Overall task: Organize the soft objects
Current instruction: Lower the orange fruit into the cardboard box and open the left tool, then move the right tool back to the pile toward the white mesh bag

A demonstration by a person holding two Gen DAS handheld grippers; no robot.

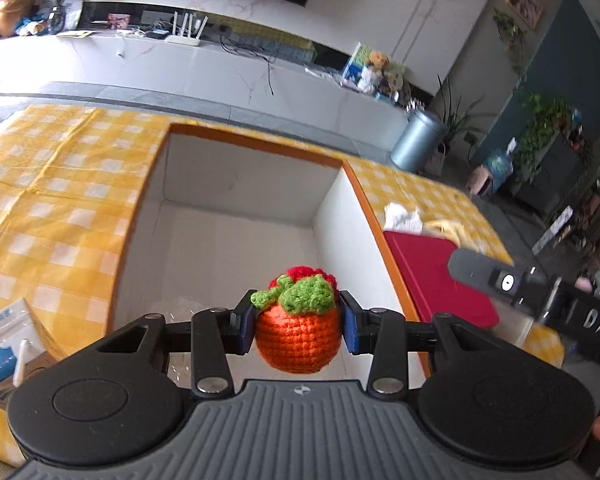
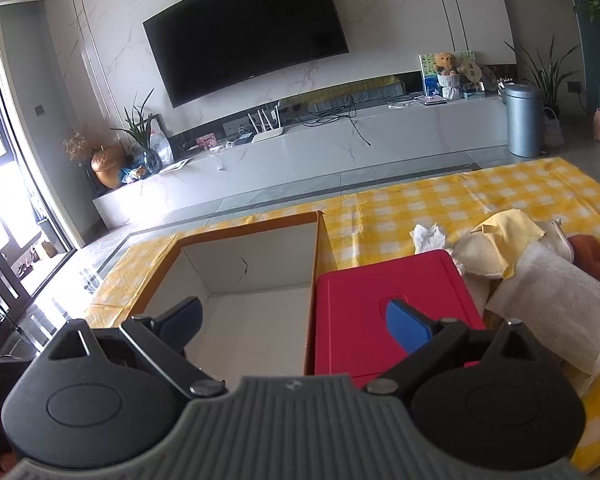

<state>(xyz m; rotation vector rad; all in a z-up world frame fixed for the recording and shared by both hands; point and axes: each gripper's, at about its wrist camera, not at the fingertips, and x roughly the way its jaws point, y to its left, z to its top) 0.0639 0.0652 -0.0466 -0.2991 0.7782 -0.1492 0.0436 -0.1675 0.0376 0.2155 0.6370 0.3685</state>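
Observation:
My left gripper [image 1: 298, 326] is shut on an orange crocheted fruit [image 1: 298, 340] with a green leaf top and holds it above the open white box with an orange rim [image 1: 256, 144]. A red crocheted piece [image 1: 306, 273] shows just behind it. My right gripper [image 2: 296, 320] is open and empty, over the box's right wall [image 2: 314, 280] and a red lid [image 2: 380, 292]. A heap of soft things lies to the right: a yellow cloth [image 2: 508, 226], a white towel [image 2: 556, 300], a cream pouch [image 2: 480, 256], a crumpled tissue [image 2: 428, 236].
A yellow checked cloth [image 1: 52, 168] covers the table. A blue-and-white carton [image 1: 4, 344] stands at the near left. The right gripper's body [image 1: 540, 292] shows at the right of the left wrist view. A TV bench and a grey bin [image 2: 522, 120] stand beyond.

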